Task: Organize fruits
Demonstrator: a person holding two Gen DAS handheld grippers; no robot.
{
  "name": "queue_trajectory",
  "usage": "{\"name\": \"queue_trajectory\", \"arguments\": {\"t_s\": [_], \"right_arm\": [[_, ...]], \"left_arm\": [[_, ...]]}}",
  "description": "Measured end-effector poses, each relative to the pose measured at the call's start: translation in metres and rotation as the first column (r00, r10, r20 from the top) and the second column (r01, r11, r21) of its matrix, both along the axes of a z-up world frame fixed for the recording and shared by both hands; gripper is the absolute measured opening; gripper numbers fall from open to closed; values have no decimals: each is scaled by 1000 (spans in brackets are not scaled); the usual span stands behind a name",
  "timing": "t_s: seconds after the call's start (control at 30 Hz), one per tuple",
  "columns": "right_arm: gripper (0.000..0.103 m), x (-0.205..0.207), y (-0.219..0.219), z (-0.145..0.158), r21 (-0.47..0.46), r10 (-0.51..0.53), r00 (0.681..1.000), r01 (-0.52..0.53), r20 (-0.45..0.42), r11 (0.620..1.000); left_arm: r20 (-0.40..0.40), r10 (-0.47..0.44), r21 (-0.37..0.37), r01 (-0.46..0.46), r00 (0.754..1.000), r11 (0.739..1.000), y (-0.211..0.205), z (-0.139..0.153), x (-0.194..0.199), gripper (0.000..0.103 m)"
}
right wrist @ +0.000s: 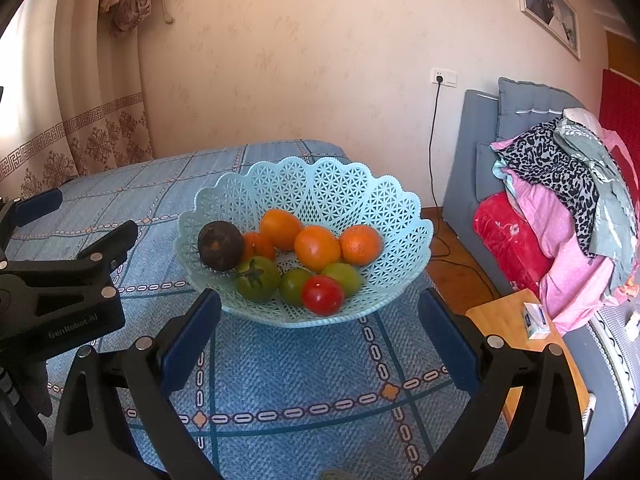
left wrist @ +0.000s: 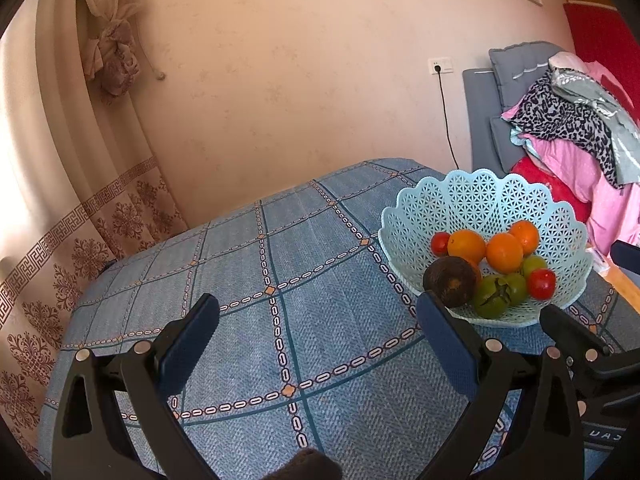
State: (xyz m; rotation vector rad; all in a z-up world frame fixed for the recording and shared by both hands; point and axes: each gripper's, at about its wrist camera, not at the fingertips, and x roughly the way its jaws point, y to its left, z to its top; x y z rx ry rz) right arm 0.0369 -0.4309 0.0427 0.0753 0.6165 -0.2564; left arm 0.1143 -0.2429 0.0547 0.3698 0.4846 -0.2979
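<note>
A light blue lattice basket [right wrist: 360, 196] [left wrist: 452, 196] stands on the blue patterned tablecloth. It holds several oranges [right wrist: 317, 248] [left wrist: 505, 252], green tomatoes [right wrist: 257, 279] [left wrist: 500, 295], red tomatoes [right wrist: 322, 295] [left wrist: 541, 284] and a dark brown round fruit [right wrist: 220, 245] [left wrist: 450, 281]. My right gripper [right wrist: 320, 326] is open and empty just in front of the basket. My left gripper [left wrist: 318, 326] is open and empty over bare cloth, left of the basket. The left gripper also shows in the right wrist view [right wrist: 80, 220].
The table [left wrist: 280, 340] ends at a wall behind. A curtain [left wrist: 100, 220] hangs at the left. A grey sofa [right wrist: 480, 152] piled with clothes stands at the right, with a small wooden table [right wrist: 504, 320] and a box beside it.
</note>
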Motion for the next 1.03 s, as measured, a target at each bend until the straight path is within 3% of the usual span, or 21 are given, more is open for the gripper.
{"name": "queue_trajectory", "arguments": {"t_s": [1.03], "right_arm": [[100, 1, -2, -4, 2, 0, 1000, 0, -7, 1000]], "left_arm": [[0, -10, 13, 10, 1000, 1000, -2, -1, -2, 98]]}}
